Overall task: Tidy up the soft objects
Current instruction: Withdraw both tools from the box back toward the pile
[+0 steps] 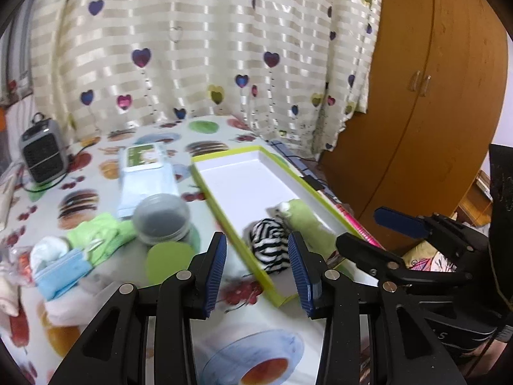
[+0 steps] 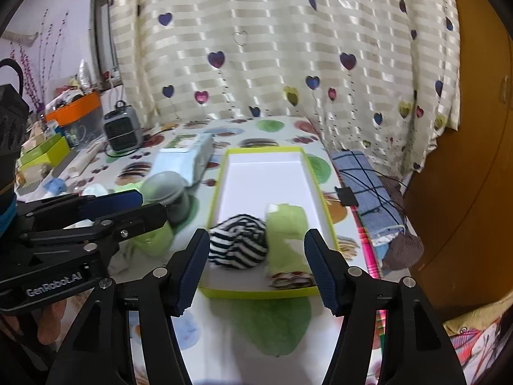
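Tools angle downward over the table, side by side: left tool (image 1: 256, 269) and right tool (image 2: 258, 271) both gape empty above the green-rimmed white cardboard box (image 2: 323, 192), where the black-and-white striped sock ball (image 2: 239, 240) lies beside the green rolled cloth (image 2: 287, 227).

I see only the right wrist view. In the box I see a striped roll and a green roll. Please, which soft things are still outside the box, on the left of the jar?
Observer: Left of the jar, the left wrist view shows light green folded cloth lying on the table.
Operator: Is anything more beside it?
Observer: Yes, a blue cloth piece lies nearer the camera, with a white roll just behind it.
Operator: Is my right tool holding something?
Observer: No. In the left wrist view the right tool stands open and empty, beside the near end of the box.
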`<action>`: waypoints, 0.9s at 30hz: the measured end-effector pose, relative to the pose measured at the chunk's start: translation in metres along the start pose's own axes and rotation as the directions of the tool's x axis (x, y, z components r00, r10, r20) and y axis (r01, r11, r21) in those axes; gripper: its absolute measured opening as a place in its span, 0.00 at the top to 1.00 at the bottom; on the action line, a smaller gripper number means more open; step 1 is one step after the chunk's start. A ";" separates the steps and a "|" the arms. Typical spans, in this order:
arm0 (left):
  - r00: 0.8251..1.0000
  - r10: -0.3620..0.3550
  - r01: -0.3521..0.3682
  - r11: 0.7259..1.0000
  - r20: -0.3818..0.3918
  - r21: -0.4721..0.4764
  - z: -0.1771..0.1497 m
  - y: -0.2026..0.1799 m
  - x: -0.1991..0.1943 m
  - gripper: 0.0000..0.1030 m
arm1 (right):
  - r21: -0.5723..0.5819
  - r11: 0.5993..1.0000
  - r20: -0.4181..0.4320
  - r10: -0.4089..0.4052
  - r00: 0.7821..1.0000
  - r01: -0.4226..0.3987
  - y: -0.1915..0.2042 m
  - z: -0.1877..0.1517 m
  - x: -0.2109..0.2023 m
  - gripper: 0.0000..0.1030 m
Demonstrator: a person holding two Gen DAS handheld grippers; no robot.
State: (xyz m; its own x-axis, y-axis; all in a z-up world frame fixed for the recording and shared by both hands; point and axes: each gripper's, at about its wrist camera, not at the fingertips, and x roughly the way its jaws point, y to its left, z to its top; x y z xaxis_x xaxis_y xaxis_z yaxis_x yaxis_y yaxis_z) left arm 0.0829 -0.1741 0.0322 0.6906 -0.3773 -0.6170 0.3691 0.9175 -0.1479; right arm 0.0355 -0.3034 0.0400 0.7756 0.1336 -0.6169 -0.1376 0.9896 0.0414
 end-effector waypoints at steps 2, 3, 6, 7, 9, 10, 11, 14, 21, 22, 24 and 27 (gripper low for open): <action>1.000 0.012 -0.012 1.000 0.005 -0.010 -0.002 0.005 -0.006 0.62 | -0.013 1.000 0.005 0.009 1.000 -0.009 0.007 0.000 -0.003 0.40; 1.000 0.020 -0.019 1.000 0.011 -0.014 -0.004 0.008 -0.010 0.62 | -0.021 1.000 0.009 0.014 1.000 -0.014 0.011 0.000 -0.004 0.40; 0.999 0.033 -0.032 0.999 0.020 -0.024 -0.009 0.016 -0.020 0.62 | -0.040 0.999 0.016 0.031 0.999 -0.030 0.022 0.000 -0.008 0.39; 0.999 0.035 -0.034 0.999 0.020 -0.026 -0.010 0.019 -0.023 0.62 | -0.045 0.998 0.017 0.036 0.999 -0.035 0.025 0.000 -0.009 0.40; 0.999 0.047 -0.046 0.998 0.021 -0.030 -0.014 0.024 -0.027 0.62 | -0.059 0.997 0.018 0.051 0.999 -0.050 0.033 0.000 -0.010 0.40; 0.998 0.053 -0.053 0.998 0.022 -0.031 -0.016 0.027 -0.029 0.62 | -0.068 0.996 0.018 0.057 0.998 -0.056 0.037 0.000 -0.010 0.40; 0.998 0.061 -0.060 0.998 0.025 -0.033 -0.019 0.030 -0.032 0.62 | -0.075 0.995 0.018 0.062 0.998 -0.061 0.040 -0.001 -0.010 0.39; 0.996 0.083 -0.082 0.996 0.037 -0.038 -0.025 0.037 -0.039 0.62 | -0.090 0.994 0.023 0.071 0.997 -0.069 0.049 -0.001 -0.011 0.39; 0.991 0.132 -0.130 0.990 0.035 -0.064 -0.035 0.056 -0.049 0.62 | -0.120 0.986 0.000 0.114 0.994 -0.113 0.070 -0.002 -0.009 0.39; 0.990 0.136 -0.134 0.989 0.035 -0.067 -0.036 0.057 -0.051 0.62 | -0.124 0.985 -0.003 0.119 0.993 -0.118 0.074 -0.002 -0.008 0.39; 0.989 0.145 -0.142 0.987 0.034 -0.076 -0.039 0.062 -0.054 0.62 | -0.136 0.982 -0.014 0.133 0.991 -0.134 0.081 -0.003 -0.006 0.40; 0.987 0.160 -0.157 0.983 0.027 -0.092 -0.045 0.070 -0.057 0.62 | -0.159 0.977 -0.027 0.138 0.990 -0.140 0.091 -0.005 -0.004 0.40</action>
State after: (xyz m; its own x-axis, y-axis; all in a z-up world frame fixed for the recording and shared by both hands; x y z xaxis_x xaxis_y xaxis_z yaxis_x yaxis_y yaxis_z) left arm 0.0417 -0.0828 0.0226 0.7572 -0.2287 -0.6118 0.1971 0.9730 -0.1197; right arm 0.0168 -0.2143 0.0420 0.7323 0.2670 -0.6265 -0.3410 0.9401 0.0021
